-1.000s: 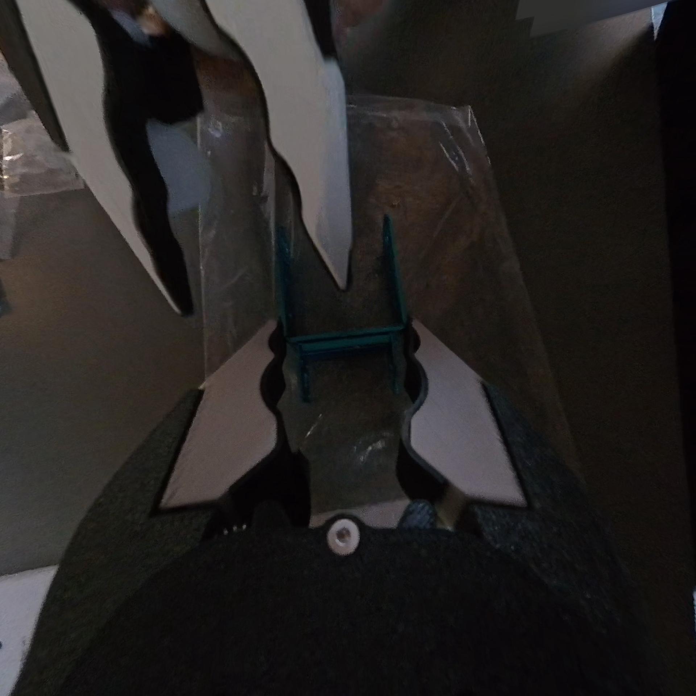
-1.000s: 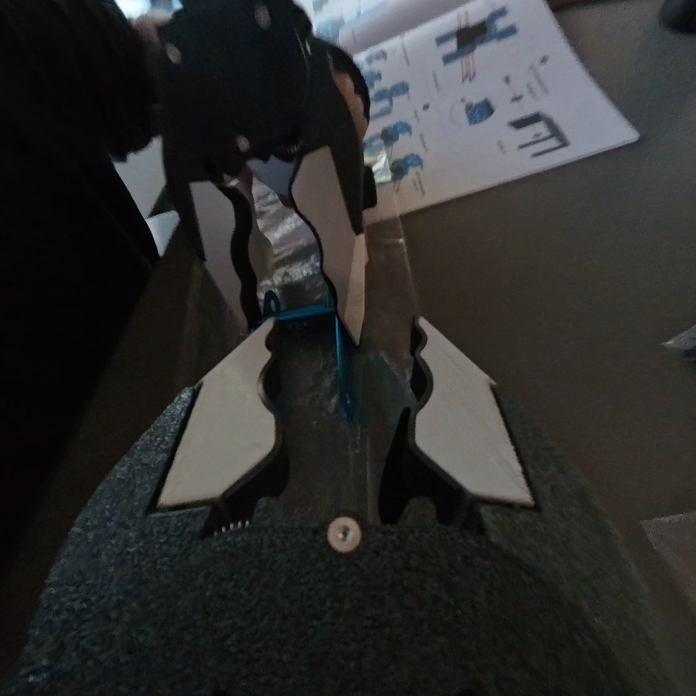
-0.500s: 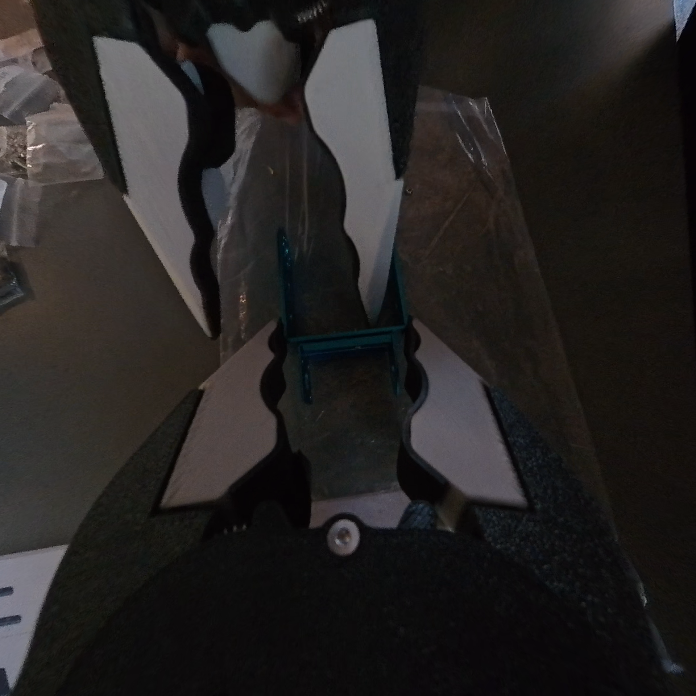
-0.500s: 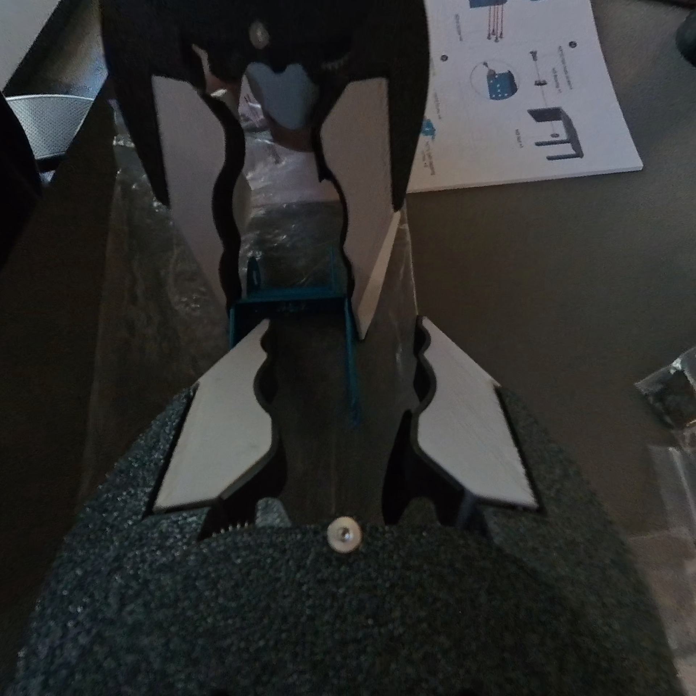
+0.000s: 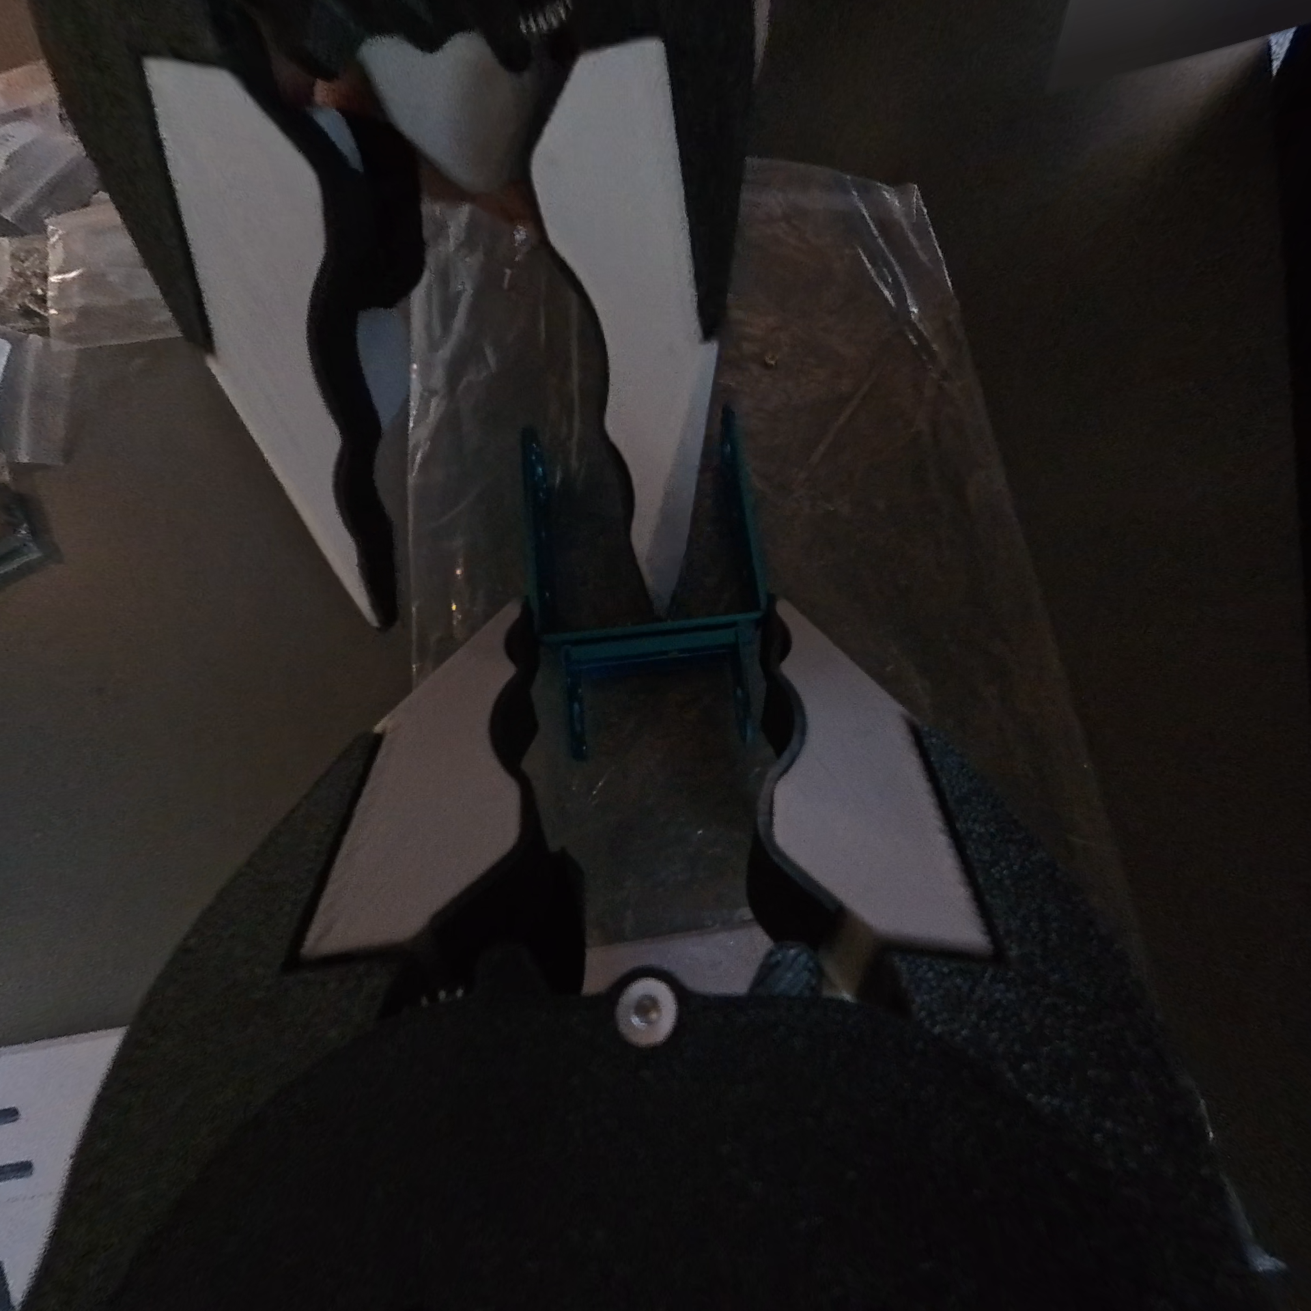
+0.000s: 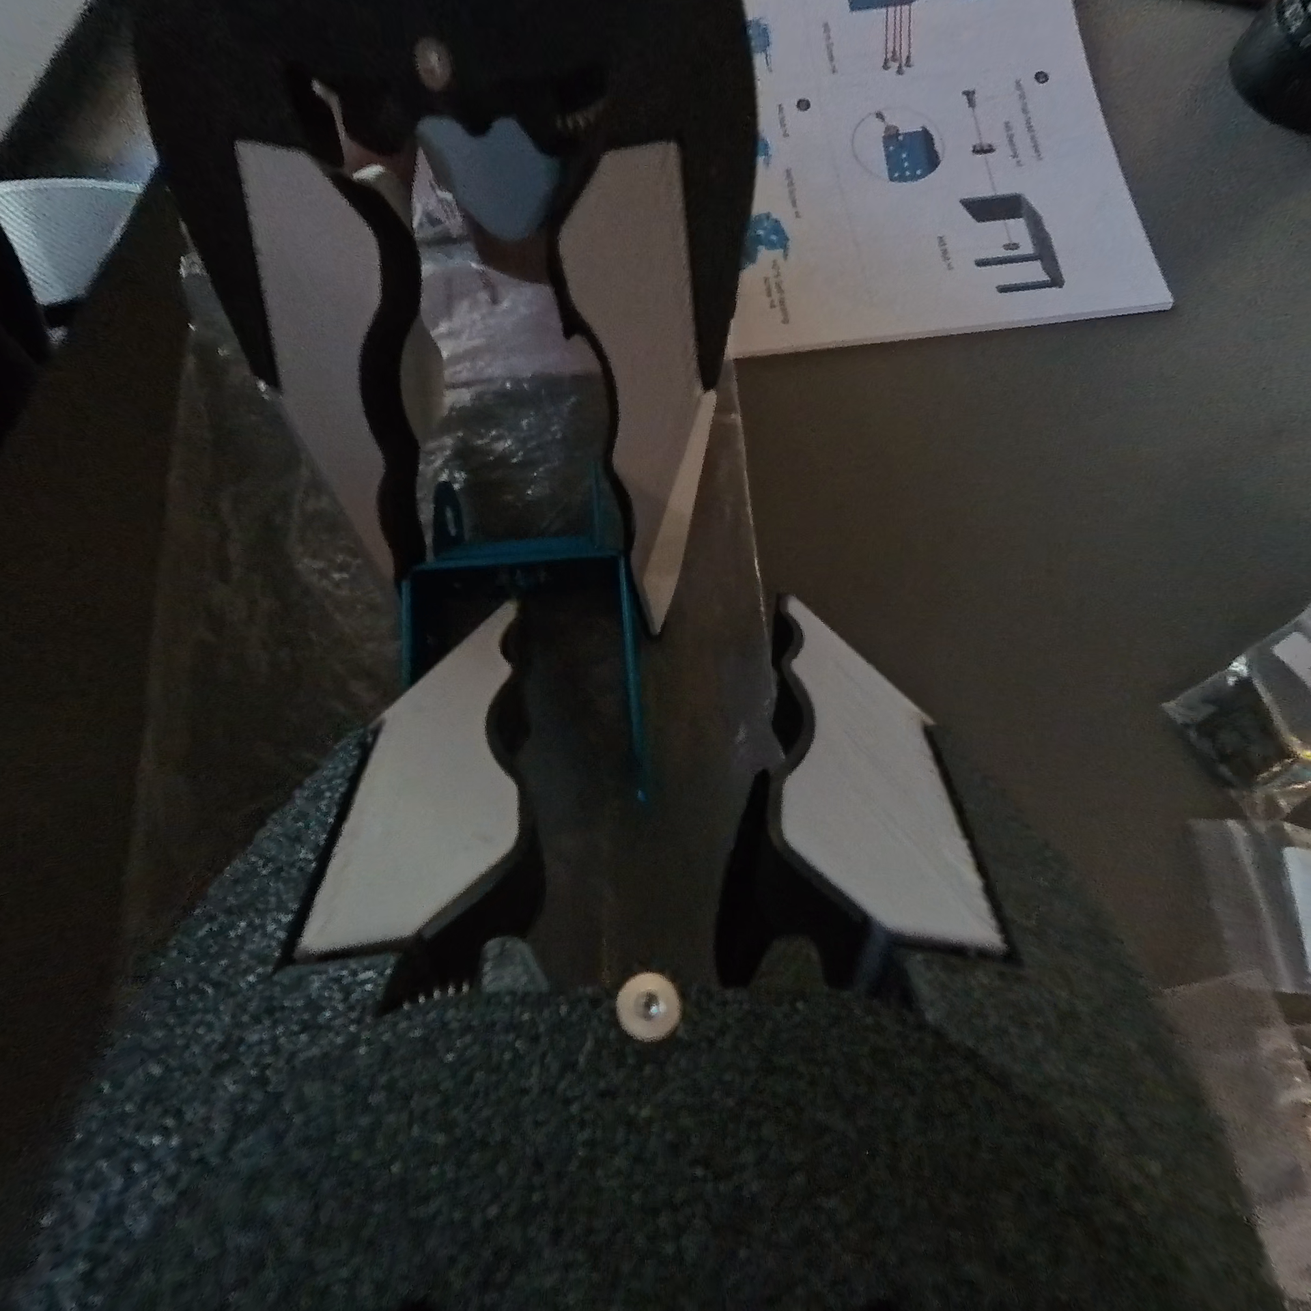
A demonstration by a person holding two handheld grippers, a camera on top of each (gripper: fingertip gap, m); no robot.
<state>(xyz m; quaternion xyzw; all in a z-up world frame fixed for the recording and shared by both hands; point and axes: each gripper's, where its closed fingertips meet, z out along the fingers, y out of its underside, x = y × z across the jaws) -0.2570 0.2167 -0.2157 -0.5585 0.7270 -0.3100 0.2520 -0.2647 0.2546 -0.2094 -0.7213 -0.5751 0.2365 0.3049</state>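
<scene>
My left gripper is shut on a small teal metal bracket, a crossbar with two side plates, gripped across its width. The bracket hangs over a clear plastic bag on the dark table. My right gripper faces the left one, open and empty. Its jaws straddle one side plate of the bracket without closing on it. In the left wrist view the right gripper comes in from the top, with one finger between the side plates. In the right wrist view the left gripper comes in from the top.
A white instruction sheet with blue drawings lies at the back right. Small clear bags of parts lie at the right and, in the left wrist view, at the far left. A dark round object sits at the top right corner.
The right gripper has swung from a tilt to face the left one squarely and moved in around the bracket's side plate. The left gripper has kept its hold on the bracket.
</scene>
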